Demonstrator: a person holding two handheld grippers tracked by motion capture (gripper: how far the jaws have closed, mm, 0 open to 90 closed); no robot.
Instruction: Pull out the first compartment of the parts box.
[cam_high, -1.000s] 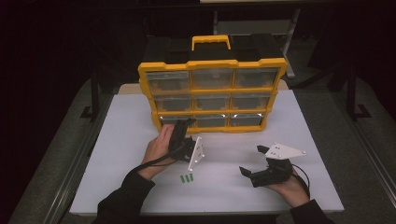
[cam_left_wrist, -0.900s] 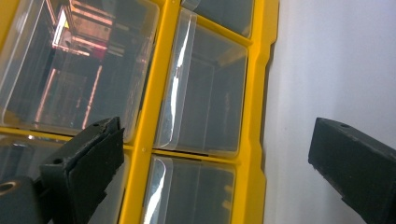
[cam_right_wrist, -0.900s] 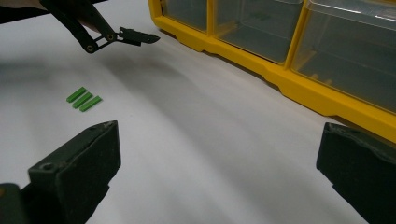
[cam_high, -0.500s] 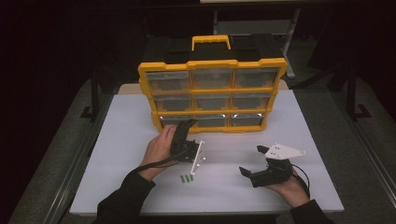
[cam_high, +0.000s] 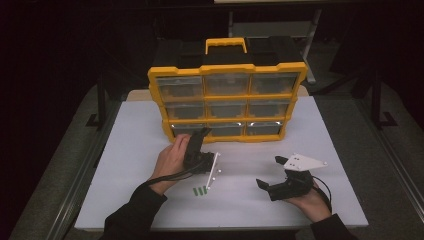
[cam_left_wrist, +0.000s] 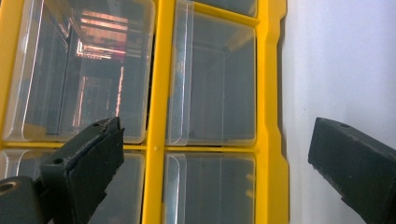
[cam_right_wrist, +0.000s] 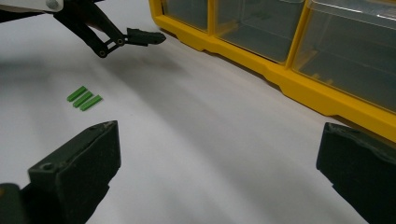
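our left gripper (cam_high: 200, 137) hangs with its jaws spread wide, nothing between them, right at the bottom row of the yellow drawer organizer (cam_high: 226, 102). in the left gripper view the jaws frame the clear drawer (cam_left_wrist: 212, 79) fronts and the yellow frame, one jaw over a drawer, the other out over the white table (cam_high: 130, 145). our right gripper (cam_high: 272, 175) rests low on the table, well apart from the cabinet, jaws likewise released and empty. three small green pieces (cam_high: 200, 191) lie side by side on the table, just behind the left gripper and between our two hands.
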